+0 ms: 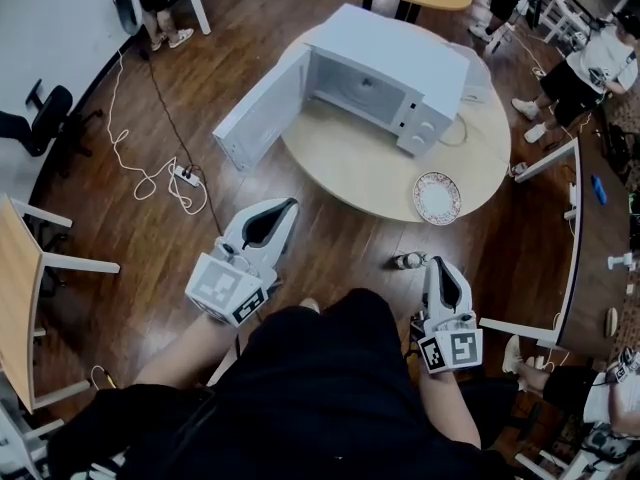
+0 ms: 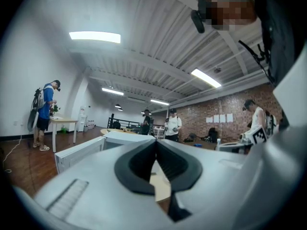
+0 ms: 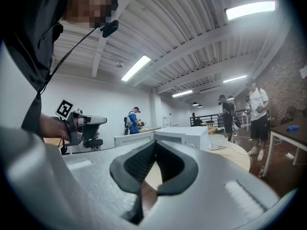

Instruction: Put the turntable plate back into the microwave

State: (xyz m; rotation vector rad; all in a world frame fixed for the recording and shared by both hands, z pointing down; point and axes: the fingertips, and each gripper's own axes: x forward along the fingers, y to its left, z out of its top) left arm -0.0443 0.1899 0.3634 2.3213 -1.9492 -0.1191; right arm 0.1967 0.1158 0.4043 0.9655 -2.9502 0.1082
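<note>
A white microwave (image 1: 385,78) stands on a round wooden table (image 1: 370,173), its door (image 1: 262,113) swung wide open to the left and its cavity in view. The turntable plate (image 1: 437,198), white with a patterned rim, lies flat on the table near its front right edge. Both grippers hang over the floor, short of the table. My left gripper (image 1: 290,205) is shut and holds nothing; it points toward the open door. My right gripper (image 1: 438,264) is also shut and holds nothing, a little below the plate. The left gripper view shows the microwave (image 2: 122,139) ahead of the jaws.
A power strip with a white cable (image 1: 185,176) lies on the floor left of the table. A small bottle (image 1: 408,260) lies on the floor near my right gripper. A long desk (image 1: 590,238) runs along the right, a wooden table (image 1: 15,288) stands at left, and people stand around the room.
</note>
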